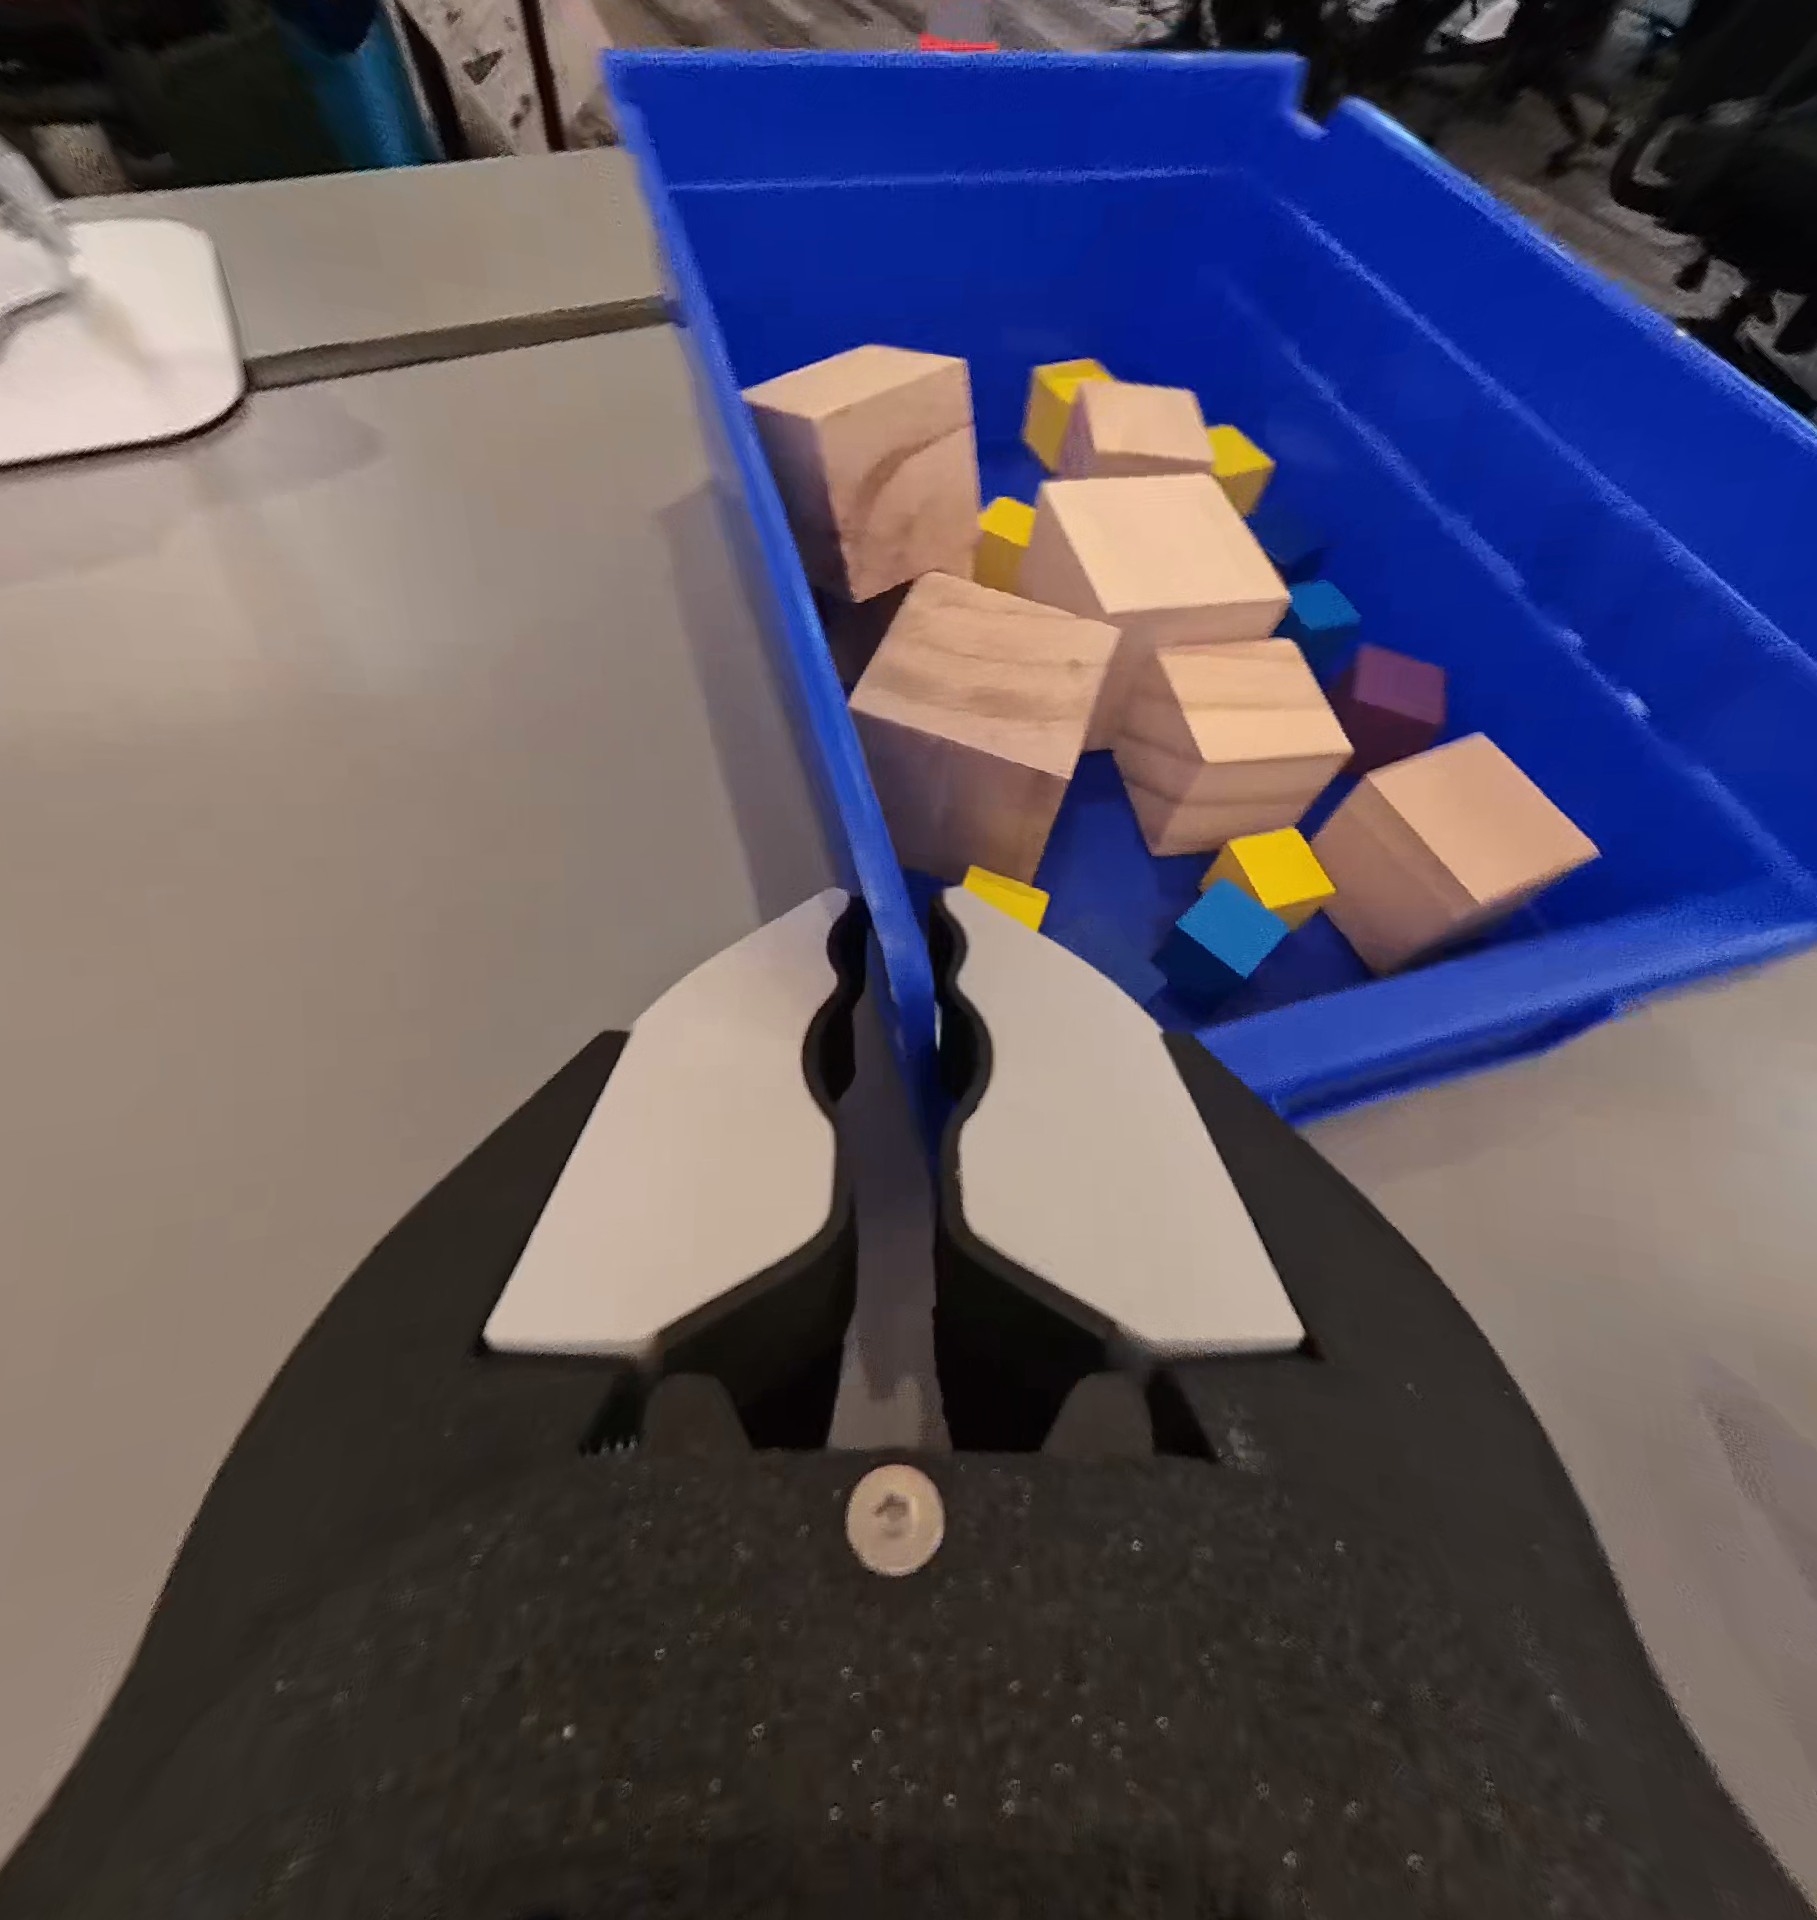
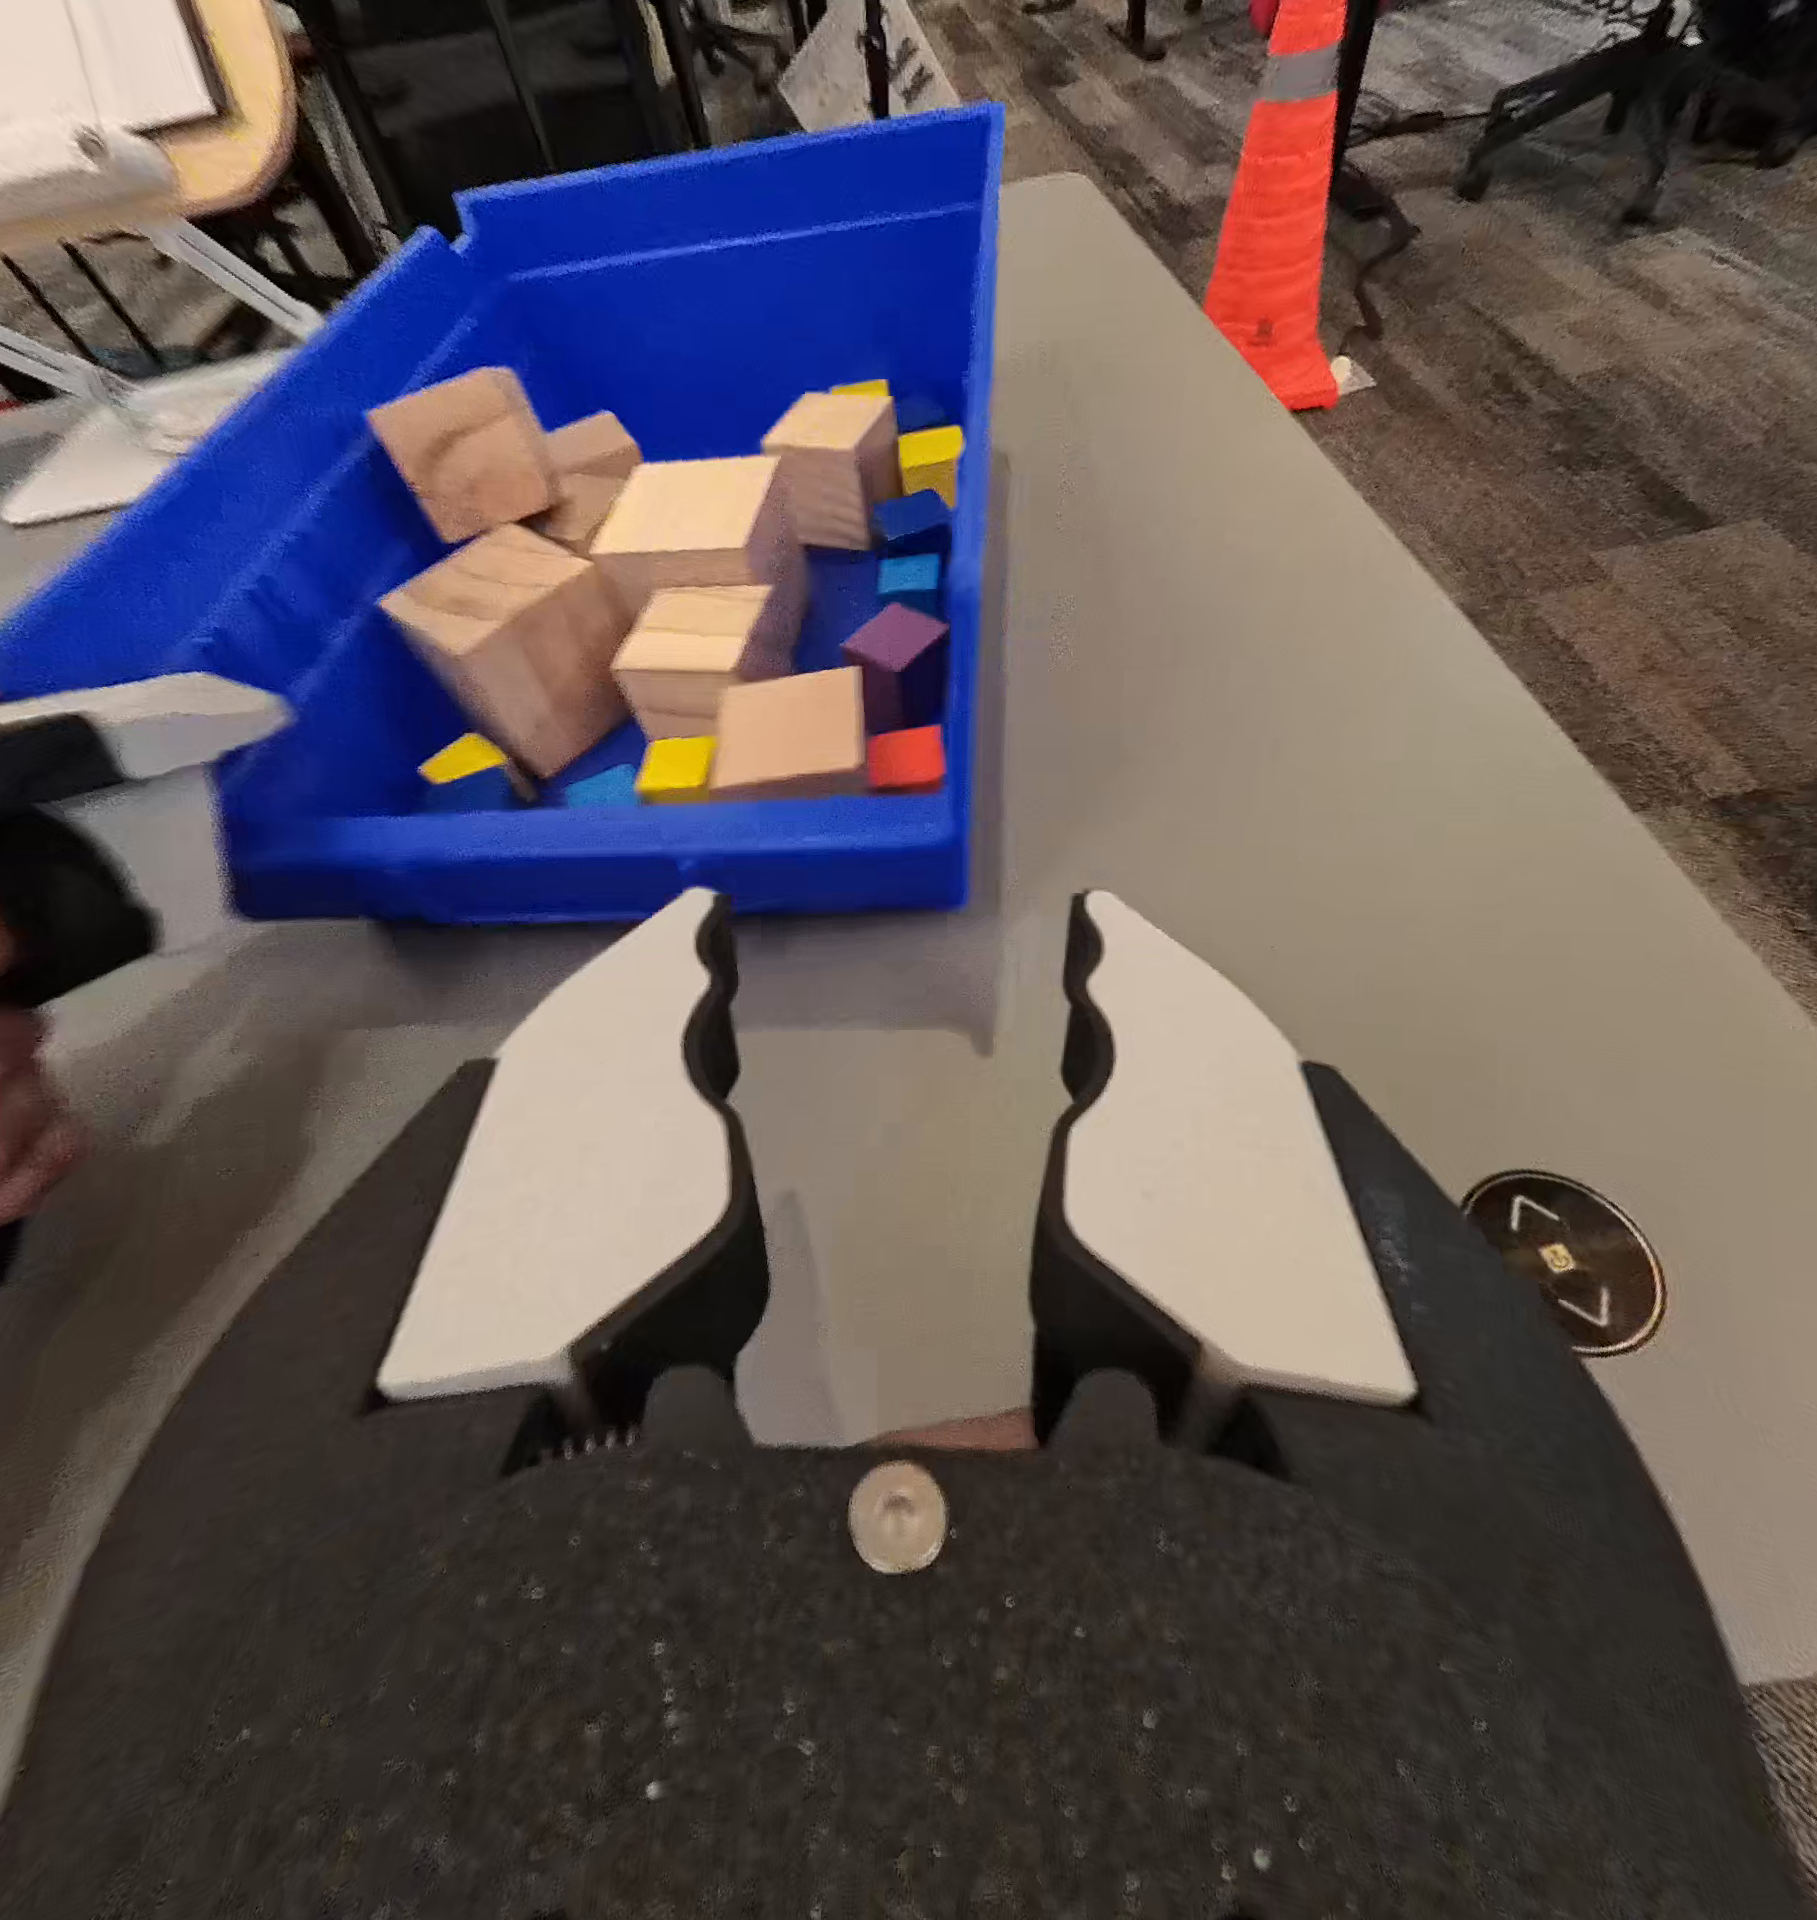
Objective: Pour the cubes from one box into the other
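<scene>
While the left hand-held gripper pinches the blue box's wall, the right hand-held gripper gapes empty; orange cone at one o'clock beyond the bench.

Left gripper clamps its fingers tight on a thin wall held between them; right gripper hovers low, fingers spread wide, gripping nothing.

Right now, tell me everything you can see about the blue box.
The blue box is an open-topped rectangular bin, seemingly moulded plastic, with a notch in one side wall's top edge. It sits on the grey table, tipped with its left side raised. It holds large plain wooden cubes and small yellow, blue, purple and red ones. The left gripper is shut on its left wall; the right gripper is open just short of it.
</scene>
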`<act>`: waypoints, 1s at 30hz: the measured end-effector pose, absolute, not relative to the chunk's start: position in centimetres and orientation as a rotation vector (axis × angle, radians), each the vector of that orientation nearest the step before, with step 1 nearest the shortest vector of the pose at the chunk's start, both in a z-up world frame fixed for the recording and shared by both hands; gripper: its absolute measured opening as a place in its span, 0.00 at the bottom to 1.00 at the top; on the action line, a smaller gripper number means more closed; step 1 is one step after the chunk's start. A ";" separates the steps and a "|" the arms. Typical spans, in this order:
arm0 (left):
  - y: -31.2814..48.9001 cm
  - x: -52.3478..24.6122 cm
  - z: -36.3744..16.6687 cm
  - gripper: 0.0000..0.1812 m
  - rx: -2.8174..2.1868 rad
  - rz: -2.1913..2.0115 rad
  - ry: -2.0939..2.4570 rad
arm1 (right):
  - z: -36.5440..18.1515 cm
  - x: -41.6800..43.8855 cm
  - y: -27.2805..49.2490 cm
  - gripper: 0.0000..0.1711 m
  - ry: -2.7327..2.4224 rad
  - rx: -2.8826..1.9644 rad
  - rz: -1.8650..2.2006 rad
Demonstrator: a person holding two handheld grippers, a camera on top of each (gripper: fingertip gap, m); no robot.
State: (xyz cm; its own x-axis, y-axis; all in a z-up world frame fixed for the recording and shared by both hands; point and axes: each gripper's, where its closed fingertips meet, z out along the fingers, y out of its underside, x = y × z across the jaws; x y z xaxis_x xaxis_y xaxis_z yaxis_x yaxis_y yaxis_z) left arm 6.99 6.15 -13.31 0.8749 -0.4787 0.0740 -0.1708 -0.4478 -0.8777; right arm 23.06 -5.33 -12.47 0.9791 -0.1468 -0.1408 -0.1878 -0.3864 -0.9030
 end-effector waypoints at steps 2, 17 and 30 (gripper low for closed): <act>5.6 5.6 -13.3 0.03 -2.046 -0.374 0.442 | -12.7 22.8 -4.7 0.36 0.260 -1.980 0.013; 3.1 -5.3 -11.0 0.02 -2.008 -0.361 0.362 | -9.0 12.9 -1.8 0.02 0.165 -1.974 -0.099; 5.3 -26.9 -10.9 0.01 -2.022 -0.136 0.121 | -11.3 -7.8 4.7 0.02 -0.090 -2.017 0.100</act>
State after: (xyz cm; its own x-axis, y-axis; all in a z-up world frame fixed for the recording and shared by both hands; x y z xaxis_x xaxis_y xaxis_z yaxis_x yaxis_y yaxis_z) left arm -26.93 5.29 -10.94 0.9884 -0.1453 0.0430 -0.0254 -0.4387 -0.8983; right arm -7.80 4.67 -11.34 0.9936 0.1086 -0.0309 0.0192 -0.4327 -0.9013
